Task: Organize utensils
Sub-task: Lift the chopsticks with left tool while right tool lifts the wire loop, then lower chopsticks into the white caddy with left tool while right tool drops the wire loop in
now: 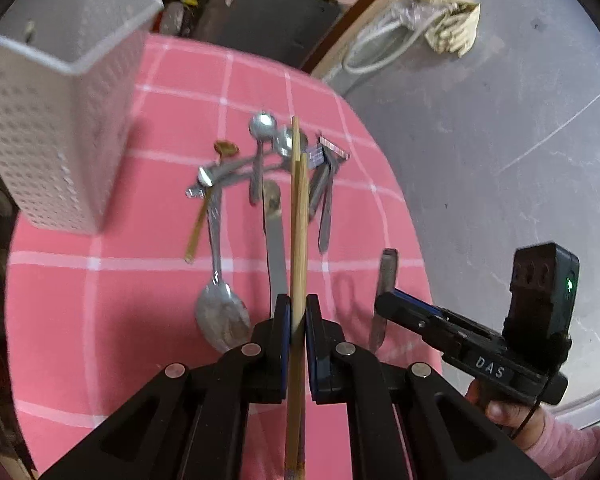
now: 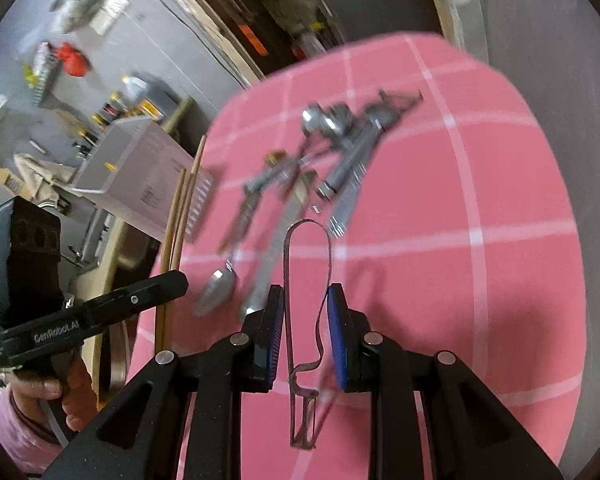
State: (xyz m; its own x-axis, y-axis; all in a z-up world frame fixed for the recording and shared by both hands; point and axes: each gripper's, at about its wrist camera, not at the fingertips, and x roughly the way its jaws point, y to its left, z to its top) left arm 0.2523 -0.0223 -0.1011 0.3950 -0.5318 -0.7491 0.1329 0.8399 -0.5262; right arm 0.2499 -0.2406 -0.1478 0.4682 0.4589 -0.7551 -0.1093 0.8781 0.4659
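The round bench (image 1: 100, 320) under its pink checked cloth is carrying everything; the white perforated plastic caddy (image 1: 60, 128) is standing up and to the left of the left tongs (image 1: 298, 312), well apart from them. Beyond both tongs a loose heap of steel spoons and flatware (image 1: 260, 168) is lying tangled on the cloth.

The left tongs are pinching a pair of pale wooden chopsticks (image 1: 299, 220) near the thick ends, tips pointing away. These are likely handling as light, stiff and smooth, so they could twist or slide apart; a hold nearer the middle would be steadier.

The right tongs (image 2: 304, 320) are pressing on a thin looped metal utensil, perhaps a peeler (image 2: 306, 280), by its narrow springy frame. It is probably flexing and slipping easily.
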